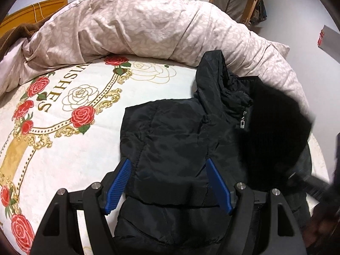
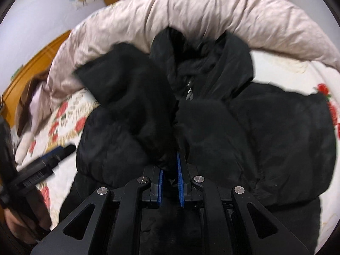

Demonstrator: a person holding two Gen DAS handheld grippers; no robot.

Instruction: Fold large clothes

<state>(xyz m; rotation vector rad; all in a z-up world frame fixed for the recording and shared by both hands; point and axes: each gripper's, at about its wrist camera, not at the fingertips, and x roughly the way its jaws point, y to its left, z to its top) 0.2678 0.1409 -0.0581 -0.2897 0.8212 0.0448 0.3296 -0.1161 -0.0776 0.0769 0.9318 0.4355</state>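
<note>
Floral rose-print bedsheet (image 1: 63, 148) lies bare off left gripper's (image 1: 167, 167) left side. Left gripper's blue pads spread wide, empty, hovering over black puffy hooded jacket (image 1: 170, 131), likely ready to pin fold. Right gripper (image 2: 170, 165) clamped on black sleeve cuff (image 2: 131, 97), seemingly carrying it across jacket front. Beyond both fingers, bunched pale leaf-print duvet (image 1: 138, 25) crowds hood, limiting room ahead.

One black jacket (image 1: 170, 140), one duvet (image 1: 136, 25), one rose-print sheet (image 1: 70, 148), two grippers: left (image 1: 167, 182), right (image 2: 170, 180)
</note>
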